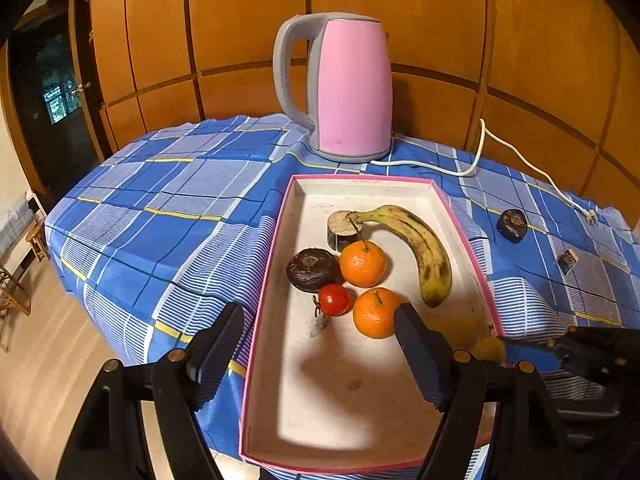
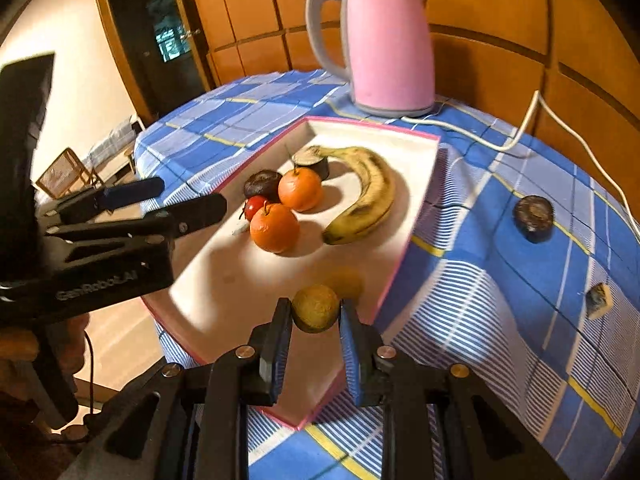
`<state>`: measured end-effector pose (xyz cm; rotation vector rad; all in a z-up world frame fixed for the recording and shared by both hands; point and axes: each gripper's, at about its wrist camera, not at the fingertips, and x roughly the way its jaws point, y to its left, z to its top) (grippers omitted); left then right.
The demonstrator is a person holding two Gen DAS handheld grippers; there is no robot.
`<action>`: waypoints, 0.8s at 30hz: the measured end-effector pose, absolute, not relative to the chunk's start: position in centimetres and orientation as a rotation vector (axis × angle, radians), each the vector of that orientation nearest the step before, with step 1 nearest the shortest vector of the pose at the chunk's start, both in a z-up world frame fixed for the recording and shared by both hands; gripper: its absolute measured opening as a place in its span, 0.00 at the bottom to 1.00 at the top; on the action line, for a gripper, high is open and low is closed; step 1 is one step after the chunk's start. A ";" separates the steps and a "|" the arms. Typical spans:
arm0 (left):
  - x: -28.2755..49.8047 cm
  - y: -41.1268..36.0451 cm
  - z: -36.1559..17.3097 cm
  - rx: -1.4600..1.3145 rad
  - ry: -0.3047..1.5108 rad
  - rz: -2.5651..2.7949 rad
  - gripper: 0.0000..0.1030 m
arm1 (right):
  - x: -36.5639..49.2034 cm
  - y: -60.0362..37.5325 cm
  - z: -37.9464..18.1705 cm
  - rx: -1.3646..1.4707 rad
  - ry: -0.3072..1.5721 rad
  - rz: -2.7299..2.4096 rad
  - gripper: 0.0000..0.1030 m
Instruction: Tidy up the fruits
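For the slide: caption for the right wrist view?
Right hand-held gripper carries a yellow-green fruit over the pink-rimmed tray holding banana and oranges.

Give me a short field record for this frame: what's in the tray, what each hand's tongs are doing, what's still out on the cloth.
tray: banana, two oranges, tomato, dark round fruit, cut stub
right tongs: shut on a yellow-green fruit, above the tray's near end
left tongs: open, empty
on tablecloth: dark fruit, small chunk, pink kettle
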<state>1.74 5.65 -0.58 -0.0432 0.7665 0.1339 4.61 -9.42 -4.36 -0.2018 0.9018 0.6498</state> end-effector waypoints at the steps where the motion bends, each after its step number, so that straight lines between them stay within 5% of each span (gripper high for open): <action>1: 1.7 5.6 -0.5 -0.040 0.763 0.135 0.76 | 4.7 -9.2 -4.6 -0.207 0.908 0.656 0.23; 5: 1.7 5.7 -0.5 -0.039 0.762 0.136 0.76 | 5.1 -8.7 -5.2 -0.206 0.919 0.650 0.30; 24: 1.5 5.0 -0.4 -0.043 0.765 0.097 0.76 | 4.2 -13.2 -3.4 -0.070 0.860 0.514 0.31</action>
